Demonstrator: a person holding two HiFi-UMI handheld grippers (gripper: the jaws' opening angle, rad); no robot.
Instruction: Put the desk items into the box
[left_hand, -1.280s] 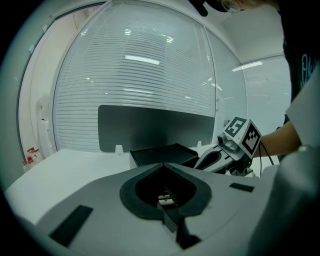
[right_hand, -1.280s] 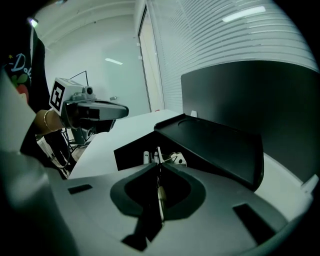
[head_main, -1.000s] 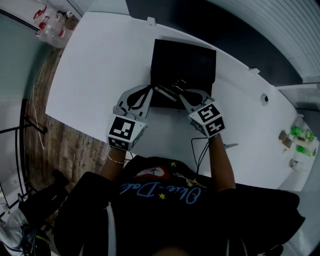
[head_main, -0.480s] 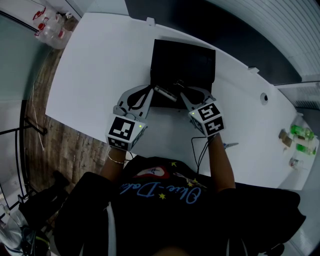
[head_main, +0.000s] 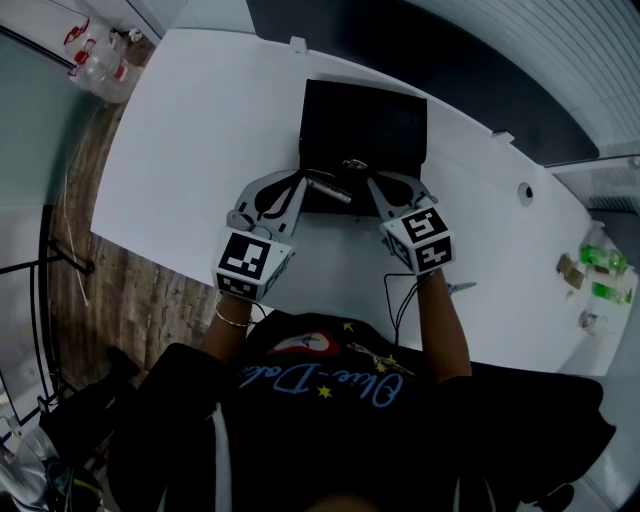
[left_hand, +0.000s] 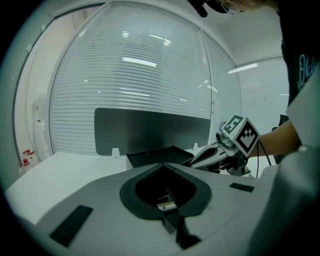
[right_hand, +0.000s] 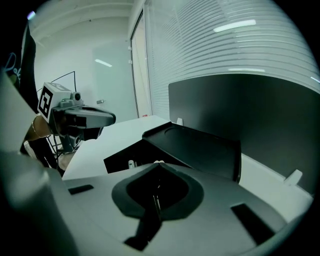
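Black T-shirt (head_main: 330, 445), blue script lettering (head_main: 325, 383)

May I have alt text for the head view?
Top-down: a person in a black shirt holds the left gripper and right gripper at the near edge of an open black box on a white desk. The right jaws just closed, seemingly empty.

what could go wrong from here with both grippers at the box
1. The left gripper looks shut on a silvery item just inside the black box, near its front edge. Let go too near that edge, the item may land on the white desk.
2. The right gripper, whose jaws have just been closing with nothing clearly between them, sits close beside that item. The grippers may bump and knock it loose.
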